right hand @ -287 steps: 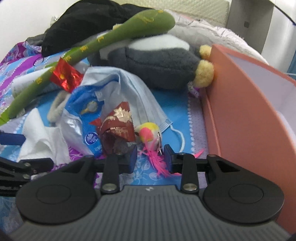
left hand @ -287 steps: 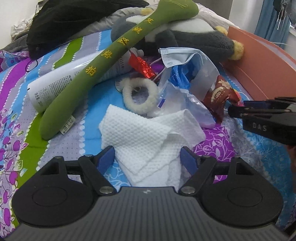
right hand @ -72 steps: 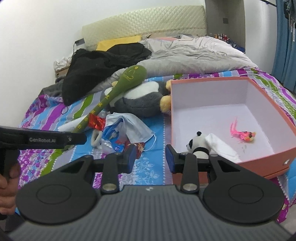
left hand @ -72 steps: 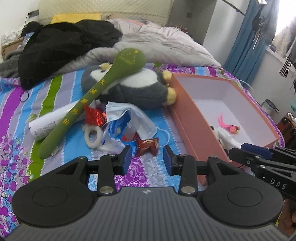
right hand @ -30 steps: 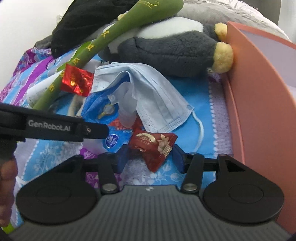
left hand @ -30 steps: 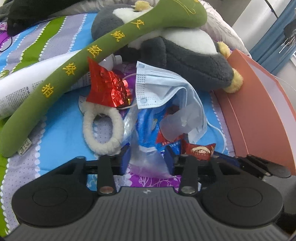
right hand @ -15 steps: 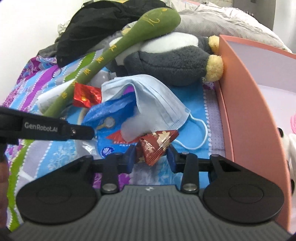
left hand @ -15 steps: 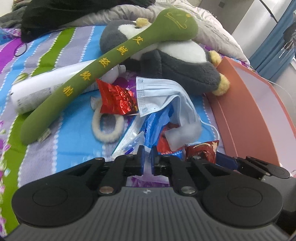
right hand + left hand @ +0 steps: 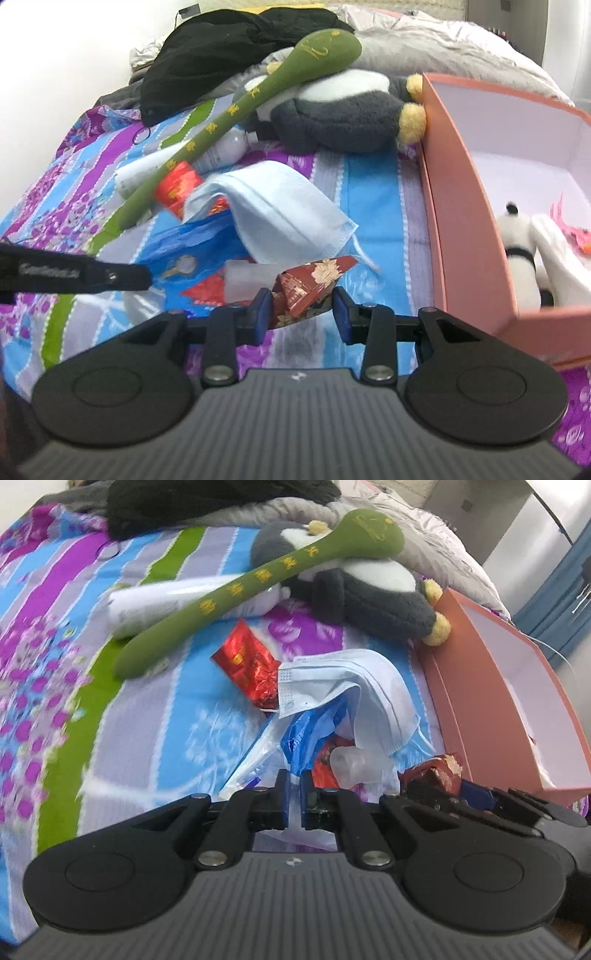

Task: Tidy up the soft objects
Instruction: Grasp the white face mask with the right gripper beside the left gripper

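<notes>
sorting half done, both grippers loaded

left wrist: left gripper [image 9: 293, 794] pinches the clear plastic bag [image 9: 258, 764]; face mask [image 9: 347, 686] and penguin plush [image 9: 369, 590] remain on the bed [image 9: 147, 720].

right wrist: right gripper [image 9: 301, 310] clamps the dark red wrapper [image 9: 310, 284] beside the box [image 9: 465, 221], which holds the panda toy [image 9: 517, 251].

Box [image 9: 461, 206] sits at right on bed [image 9: 155, 716]; penguin plush [image 9: 362, 590] behind the clutter, touching box's far corner. Long plush stick [image 9: 236, 590] lies across penguin & bottle [image 9: 166, 598]. Mask [image 9: 280, 210] drapes over plastic bag [image 9: 192, 240], w/ foil packet [image 9: 247, 664] left of it. Panda toy [image 9: 517, 254] in box.
</notes>
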The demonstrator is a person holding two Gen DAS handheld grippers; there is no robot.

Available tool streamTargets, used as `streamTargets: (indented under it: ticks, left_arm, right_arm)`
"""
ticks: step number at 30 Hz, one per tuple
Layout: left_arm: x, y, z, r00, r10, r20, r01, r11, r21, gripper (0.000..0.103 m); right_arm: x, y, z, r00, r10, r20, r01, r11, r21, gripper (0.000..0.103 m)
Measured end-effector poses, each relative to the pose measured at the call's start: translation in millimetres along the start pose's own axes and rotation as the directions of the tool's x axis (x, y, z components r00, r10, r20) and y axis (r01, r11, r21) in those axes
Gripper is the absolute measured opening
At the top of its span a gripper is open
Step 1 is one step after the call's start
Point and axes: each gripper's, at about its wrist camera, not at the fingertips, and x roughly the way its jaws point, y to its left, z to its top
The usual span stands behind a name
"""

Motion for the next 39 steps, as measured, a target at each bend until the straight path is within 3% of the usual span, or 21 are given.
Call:
streamTargets:
  ticks: [4,10,12,13,15,23,29,35,37,39]
  left_arm:
    - [-6.5,12.7,-16.3,0.999,0.03,-0.039,-0.031,0.999,-0.036,0.006]
    - [-2.4,26.3,-26.0,0.998,0.0,-0.067,-0.006,0.996,-0.085,0.009]
    - [-0.7,28.4,-25.5,0.997,-0.01,-0.073,0.003,0.996,-0.09,0.021]
    - [-0.6,30.3,-25.8,0.997,-0.019,-0.07,0.013,0.995,-0.098,0.039]
    - [-0.9,32.8,-25.4,0.998,-0.034,-0.051,0.029,0.994,-0.103,0.055]
    - [11.6,39.6,-17.6,0.998,-0.062,-0.019,0.06,0.996,-0.072,0.055]
    - [15.7,42.7,-16.3,0.996,-0.088,-0.007,0.087,0.994,-0.06,0.055]
    - [26.3,39.9,-11.0,0.995,-0.098,0.0,0.098,0.995,-0.03,0.053]
    - [33.3,39.3,-9.4,0.996,-0.087,-0.011,0.087,0.996,-0.024,0.045]
    - [39.6,39.9,-8.2,0.996,-0.083,-0.018,0.082,0.996,-0.029,0.037]
  right_arm:
    - [2.5,-2.1,-6.8,1.0,0.01,-0.021,-0.01,1.0,0.014,0.04]
    - [18.8,-3.4,-13.3,0.998,0.014,-0.054,-0.013,1.0,0.003,0.041]
    - [19.3,-4.6,-13.2,0.998,0.009,-0.064,-0.008,1.0,0.007,0.049]
    - [18.2,-5.0,-12.5,0.998,0.001,-0.066,-0.001,1.0,0.006,0.051]
    - [12.4,-4.1,-10.0,0.999,-0.008,-0.052,0.008,1.0,-0.005,0.053]
    - [-7.4,9.9,4.8,0.998,0.058,-0.012,-0.058,0.998,-0.013,0.054]
    - [13.1,30.7,31.7,0.998,0.067,-0.002,-0.067,0.994,-0.083,0.054]
    - [55.6,45.4,43.3,0.988,0.122,-0.098,-0.139,0.974,-0.181,0.052]
    - [66.4,45.9,44.1,0.982,0.139,-0.128,-0.16,0.972,-0.17,0.044]
    - [70.1,45.3,46.1,0.98,0.153,-0.128,-0.172,0.973,-0.152,0.023]
